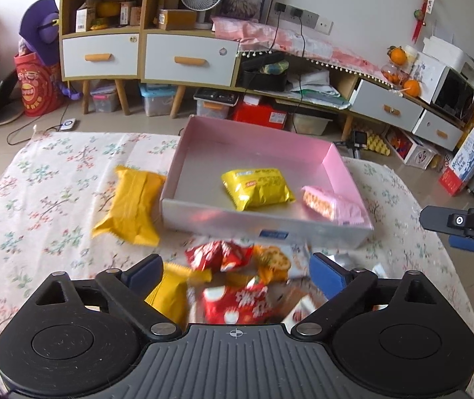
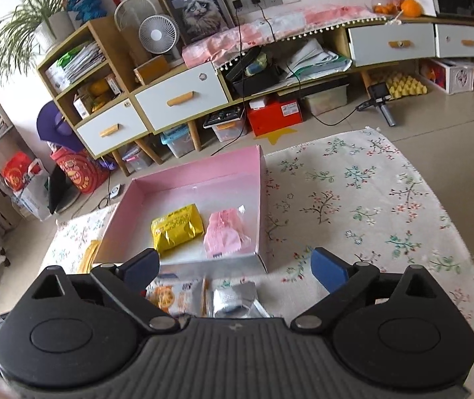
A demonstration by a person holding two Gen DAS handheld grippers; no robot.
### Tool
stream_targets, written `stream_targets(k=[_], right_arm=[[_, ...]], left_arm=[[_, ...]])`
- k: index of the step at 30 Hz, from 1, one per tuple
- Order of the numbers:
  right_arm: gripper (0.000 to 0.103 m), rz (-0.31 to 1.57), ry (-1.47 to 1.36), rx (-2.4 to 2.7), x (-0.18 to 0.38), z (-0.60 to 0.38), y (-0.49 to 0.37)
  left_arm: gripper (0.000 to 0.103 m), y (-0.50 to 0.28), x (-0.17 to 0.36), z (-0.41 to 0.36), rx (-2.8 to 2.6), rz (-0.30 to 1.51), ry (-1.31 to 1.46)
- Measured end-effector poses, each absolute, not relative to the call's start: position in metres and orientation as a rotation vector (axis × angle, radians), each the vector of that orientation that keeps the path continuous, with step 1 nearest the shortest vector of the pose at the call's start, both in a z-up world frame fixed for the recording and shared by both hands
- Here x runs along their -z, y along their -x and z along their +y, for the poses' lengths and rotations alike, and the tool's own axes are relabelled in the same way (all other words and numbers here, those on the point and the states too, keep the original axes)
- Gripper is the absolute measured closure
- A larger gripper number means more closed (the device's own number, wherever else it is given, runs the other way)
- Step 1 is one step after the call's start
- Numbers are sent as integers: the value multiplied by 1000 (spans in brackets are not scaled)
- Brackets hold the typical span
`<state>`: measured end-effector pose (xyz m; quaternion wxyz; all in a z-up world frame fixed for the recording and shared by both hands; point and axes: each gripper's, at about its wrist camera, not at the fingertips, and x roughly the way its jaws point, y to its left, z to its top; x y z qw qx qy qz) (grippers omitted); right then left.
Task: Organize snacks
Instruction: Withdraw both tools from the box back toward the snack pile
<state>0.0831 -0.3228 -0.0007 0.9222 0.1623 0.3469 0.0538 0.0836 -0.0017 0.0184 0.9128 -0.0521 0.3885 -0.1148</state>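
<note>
Two snack packets already in the pink-lined box [image 1: 335, 163]: a yellow packet [image 1: 258, 188] near the middle, a pink wafer packet [image 1: 331, 206] against the right wall at the near corner. Same pair in the right wrist view, yellow packet [image 2: 177, 229] left of pink wafer packet [image 2: 225, 237], box wall [image 2: 260, 206] beyond. Still outside on the floral-cloth tabletop [image 1: 44, 179]: a larger yellow pouch [image 1: 132, 207] touching the box's left wall, and a blurred heap just near of the front wall, with red packets [image 1: 220, 256], a cookie-print packet [image 1: 271, 262] and another yellow packet [image 1: 170, 294]. From the right, a cookie-print packet [image 2: 170, 297] and a silver foil packet [image 2: 233, 299] at the near edge.

Left hand-held gripper [image 1: 237, 274] spread wide over the heap, nothing held, pads clear of every packet. Right hand-held gripper [image 2: 235, 267] equally wide, empty, above the foil packet and the box's near wall; its finger [image 1: 449, 221] at the far right of the left view.

Likely next: closing on a packet from the heap. Risks from here: overlapping wrappers, so two lifted at once or one slipping off slick foil; crushing of cookies or wafers under a hard squeeze; a knock against the light cardboard front wall, shoving the box away; both tools converging on the same small heap and colliding.
</note>
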Motion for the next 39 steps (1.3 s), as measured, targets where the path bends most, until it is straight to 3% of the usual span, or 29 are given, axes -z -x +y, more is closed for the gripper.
stream_targets(k=[5, 23, 31, 39], right_arm=[[1, 702, -279, -133, -2, -316, -68], [0, 643, 41, -328, 23, -267, -38], [1, 646, 218, -364, 37, -246, -30], [6, 697, 160, -372, 43, -248, -39]], left_arm=[[4, -66, -9, 10, 234, 823, 79], [3, -35, 11, 53, 253, 818, -49], [4, -20, 8, 44, 362, 741, -125], [8, -13, 2, 17, 516, 691, -162]])
